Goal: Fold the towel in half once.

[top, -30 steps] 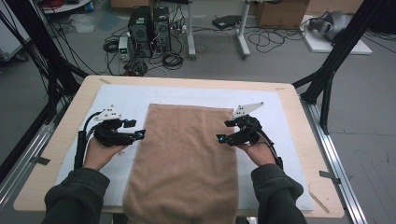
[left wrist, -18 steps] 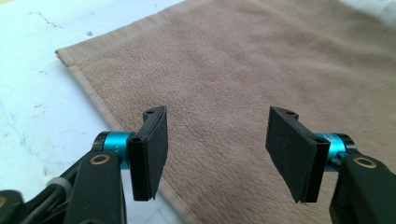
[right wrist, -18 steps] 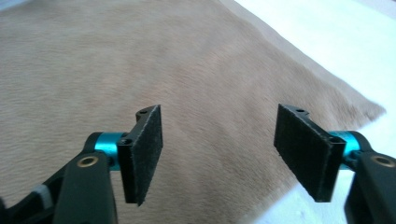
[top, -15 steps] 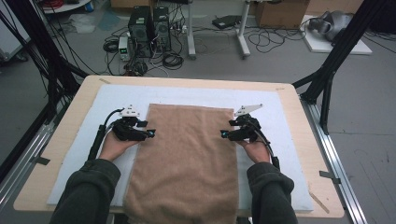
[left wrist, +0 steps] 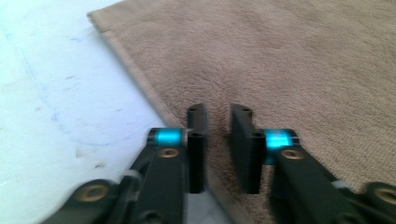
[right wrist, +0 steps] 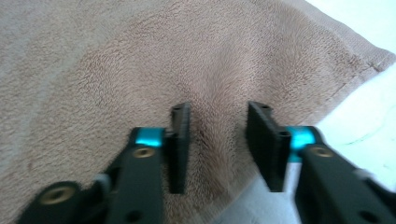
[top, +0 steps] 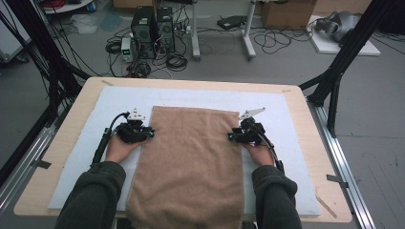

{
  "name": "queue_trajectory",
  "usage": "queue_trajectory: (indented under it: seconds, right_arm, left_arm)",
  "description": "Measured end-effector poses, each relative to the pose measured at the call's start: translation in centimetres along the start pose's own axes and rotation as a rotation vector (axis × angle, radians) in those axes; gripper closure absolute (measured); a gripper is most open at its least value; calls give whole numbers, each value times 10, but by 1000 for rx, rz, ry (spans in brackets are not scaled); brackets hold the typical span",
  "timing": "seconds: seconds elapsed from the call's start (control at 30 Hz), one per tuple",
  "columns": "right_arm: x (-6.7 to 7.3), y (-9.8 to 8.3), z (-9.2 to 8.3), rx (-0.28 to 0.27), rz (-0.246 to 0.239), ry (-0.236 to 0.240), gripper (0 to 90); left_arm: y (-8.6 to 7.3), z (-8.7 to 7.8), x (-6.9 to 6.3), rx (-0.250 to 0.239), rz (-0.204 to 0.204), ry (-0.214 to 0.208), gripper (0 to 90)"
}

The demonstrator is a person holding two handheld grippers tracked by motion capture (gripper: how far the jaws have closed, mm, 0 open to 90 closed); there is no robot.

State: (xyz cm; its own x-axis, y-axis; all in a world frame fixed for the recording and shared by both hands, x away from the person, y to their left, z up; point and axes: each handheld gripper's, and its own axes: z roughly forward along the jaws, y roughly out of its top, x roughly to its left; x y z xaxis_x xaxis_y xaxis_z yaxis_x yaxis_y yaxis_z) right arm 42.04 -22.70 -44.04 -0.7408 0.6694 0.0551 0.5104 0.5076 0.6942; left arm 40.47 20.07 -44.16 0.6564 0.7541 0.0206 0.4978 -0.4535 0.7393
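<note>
A tan towel (top: 191,162) lies flat on the white mat (top: 296,119), its near end hanging over the table's front edge. My left gripper (top: 152,134) sits low on the towel's left edge. Its jaws have just been closing and now stand narrow, with a ridge of towel (left wrist: 280,56) pinched between them at my left gripper (left wrist: 218,116). My right gripper (top: 231,137) rests on the towel's right edge. Its jaws have also just been closing, but a wider gap remains at my right gripper (right wrist: 218,114), with puckered towel (right wrist: 116,60) gathering between the pads.
The wooden table (top: 67,119) carries the mat, with metal rails along both sides. Black frame legs (top: 334,81) stand at the far corners. Computers (top: 153,24) and cables lie on the floor beyond the far edge.
Both hands came inward and down onto the towel's side edges. Both pairs of jaws narrowed, the left more than the right.
</note>
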Motion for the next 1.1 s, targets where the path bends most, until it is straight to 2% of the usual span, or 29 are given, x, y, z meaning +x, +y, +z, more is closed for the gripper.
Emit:
queue_trajectory:
  seconds: [0.1, 0.17, 0.27, 0.3, 0.43, 0.53, 0.57, 0.63, 0.73, 0.8, 0.87, 0.93, 0.97, 1.0, 1.07, 1.1]
  right_arm:
    - [1, 0, 0, 7, 14, 17, 767]
    - [2, 1, -1, 10, 16, 35, 818]
    - [0, 0, -2, 7, 35, 47, 838]
    - [-1, 0, -4, -5, 47, 53, 841]
    - [-5, 2, -18, -72, 79, 90, 844]
    - [-4, 6, -33, -98, 74, 103, 845]
    - [-3, 7, -38, -110, 75, 106, 845]
    - [2, 9, -52, -136, 74, 152, 843]
    - [14, 7, -68, -136, 40, 197, 838]
    - [26, 1, -76, -118, 9, 226, 835]
    - [38, -10, -79, -97, 1, 257, 831]
    - [48, -24, -78, -66, -4, 300, 799]
    - [53, -32, -75, -41, 13, 353, 737]
    - [56, -36, -74, -11, 25, 370, 667]
    - [59, -41, -73, 11, 17, 330, 603]
    - [58, -41, -73, 4, 14, 317, 562]
  left_arm:
    - [1, 0, -1, 6, -1, -7, 836]
    - [1, 0, 0, 5, -22, -14, 857]
    - [0, -2, 3, 2, -59, -33, 867]
    - [0, -3, 4, -1, -59, -41, 868]
    - [3, -14, 9, -63, -92, -72, 869]
    - [7, -28, 8, -125, -98, -78, 870]
    - [8, -34, 7, -139, -92, -82, 870]
    - [8, -49, 2, -152, -74, -100, 869]
    - [2, -67, -8, -154, -23, -112, 869]
    - [-8, -77, -16, -140, -10, -148, 867]
    - [-22, -84, -25, -127, 6, -181, 865]
    - [-38, -89, -36, -87, 33, -230, 859]
    - [-45, -91, -40, -83, 29, -254, 838]
    - [-50, -93, -42, -78, 26, -267, 779]
    - [-52, -95, -43, -72, 39, -261, 639]
    - [-50, -96, -42, -87, 42, -257, 609]
